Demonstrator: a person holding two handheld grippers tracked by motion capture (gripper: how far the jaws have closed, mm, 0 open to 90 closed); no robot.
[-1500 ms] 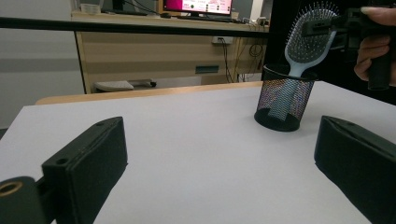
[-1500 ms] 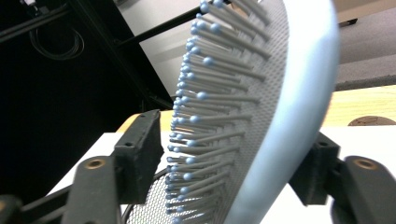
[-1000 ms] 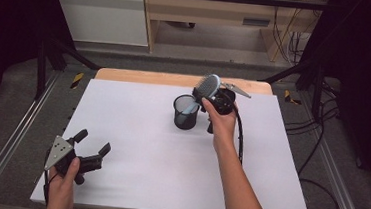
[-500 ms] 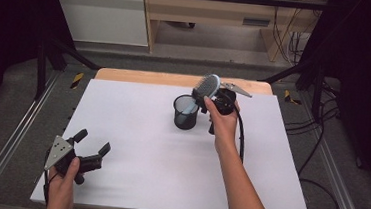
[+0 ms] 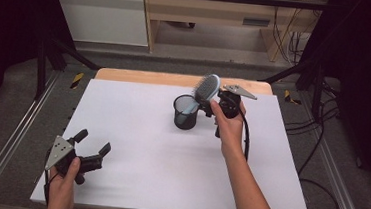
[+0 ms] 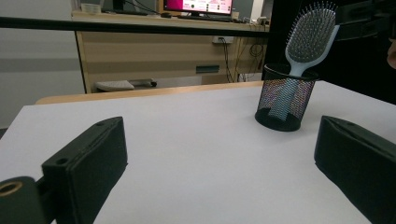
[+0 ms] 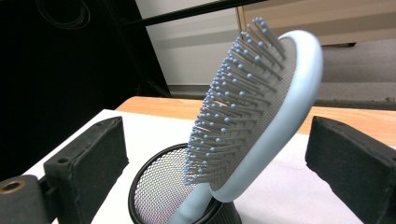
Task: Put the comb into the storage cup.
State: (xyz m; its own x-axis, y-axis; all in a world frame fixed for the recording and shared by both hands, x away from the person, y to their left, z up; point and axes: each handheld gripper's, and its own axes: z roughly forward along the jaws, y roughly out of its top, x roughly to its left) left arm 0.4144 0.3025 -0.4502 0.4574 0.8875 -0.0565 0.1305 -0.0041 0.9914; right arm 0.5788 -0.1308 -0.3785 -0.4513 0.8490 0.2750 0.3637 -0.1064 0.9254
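R tool [image 5: 212, 105] wide open around hairbrush [image 5: 206, 88], not gripping; brush leans at 1 o'clock in mesh cup [image 5: 185, 112]. Risk: pad snags head on exit, tips cup. L tool [image 5: 92, 147] open, empty.

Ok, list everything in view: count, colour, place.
brush: one, pale blue, handle down in the cup, leaning toward the right gripper
cup: one, black mesh, upright, far middle of the table
table: one, white top, wooden far edge
desk: one, wooden, beyond the table
left gripper: black, near left, fingers open
right gripper: black, by the cup, fingers open either side of the brush, apart from it
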